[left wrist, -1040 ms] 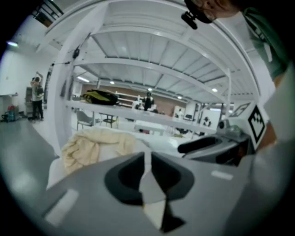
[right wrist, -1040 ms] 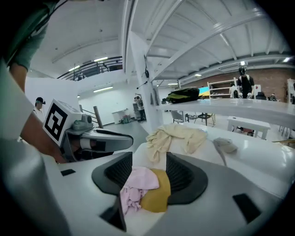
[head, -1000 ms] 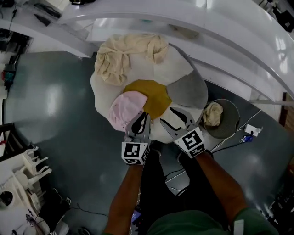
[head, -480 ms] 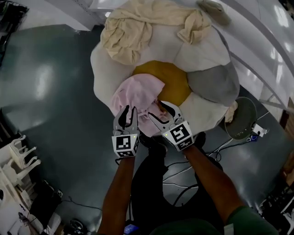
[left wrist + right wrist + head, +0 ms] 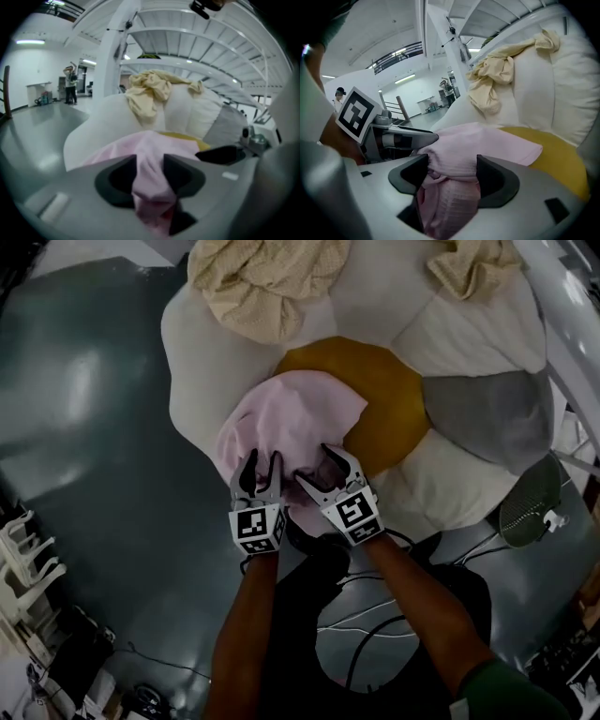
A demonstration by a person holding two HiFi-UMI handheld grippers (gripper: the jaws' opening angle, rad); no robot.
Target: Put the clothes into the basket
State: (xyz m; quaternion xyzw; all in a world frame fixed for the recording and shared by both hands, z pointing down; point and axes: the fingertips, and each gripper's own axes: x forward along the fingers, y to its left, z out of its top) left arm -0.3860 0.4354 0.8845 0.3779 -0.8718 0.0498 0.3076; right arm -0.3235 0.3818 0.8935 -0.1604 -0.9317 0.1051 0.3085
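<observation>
The left gripper (image 5: 262, 461) and the right gripper (image 5: 315, 467) have just been opening wide, with the pink cloth (image 5: 292, 416) between their jaws.

The crumpled cream-yellow cloth (image 5: 258, 282) is running off the head view's top edge — so is a second cream bunch (image 5: 478, 263) at upper right. In the left gripper view's upper left, distant standing figures (image 5: 70, 83) are showing too small to tell apart.

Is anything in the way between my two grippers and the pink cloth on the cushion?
Nothing visible. The pink cloth already sits between the jaws of the left gripper and the right gripper, which have just been opening; neither grips it yet.
</observation>
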